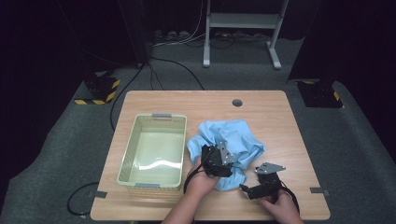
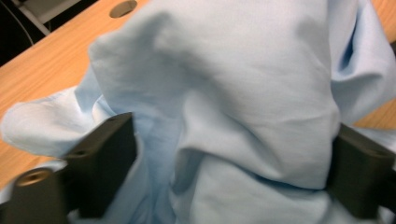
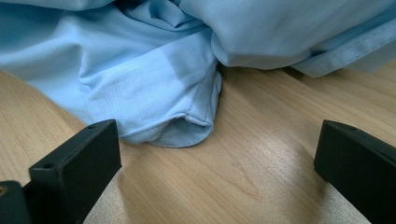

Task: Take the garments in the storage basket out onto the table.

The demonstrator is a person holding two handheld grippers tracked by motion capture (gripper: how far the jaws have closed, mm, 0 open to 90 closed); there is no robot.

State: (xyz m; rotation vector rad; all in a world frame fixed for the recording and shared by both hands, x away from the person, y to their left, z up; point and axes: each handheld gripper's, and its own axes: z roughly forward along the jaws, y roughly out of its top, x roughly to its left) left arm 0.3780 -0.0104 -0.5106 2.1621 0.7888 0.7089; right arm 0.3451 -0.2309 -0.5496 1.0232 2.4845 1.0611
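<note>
Lying crumpled on the wooden desk [image 1: 280,116], just right of the pale green basket [image 1: 152,150], the light blue cloth [image 1: 233,140] is bunching up between the wide-spread jaws of the left hand-held gripper [image 2: 224,154], which are not pinching it. The right hand-held gripper [image 3: 215,154] is hovering low over the desk, jaws apart and gripping nothing, a hemmed corner of the cloth just ahead.
</note>
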